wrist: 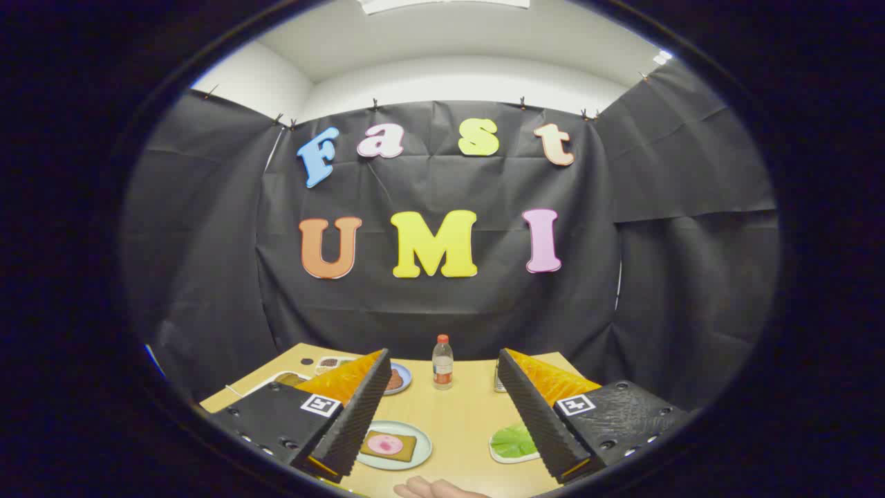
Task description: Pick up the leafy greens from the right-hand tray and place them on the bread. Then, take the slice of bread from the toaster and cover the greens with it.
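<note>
— Where are the leafy greens (pixel 513 440) seen from the gripper (pixel 442 415)?
— In the gripper view they are found on a small tray (pixel 499 454), low, just inside the right finger (pixel 546 422).
— And the jaws?
— Spread wide, nothing held. The bread (pixel 389 445) on its plate (pixel 422 443) is seen by the left finger (pixel 352 415).

On the light wooden bench (pixel 456 415) we see the gripper (pixel 442 408), its fingers spread wide apart. Between them lie a pale round plate with a topped slice of bread (pixel 391 445) at left and a white tray of leafy greens (pixel 513 443) at right. A small clear bottle (pixel 442 362) stands beyond. Behind the left finger sits another plate (pixel 399 379), perhaps holding meat.
</note>
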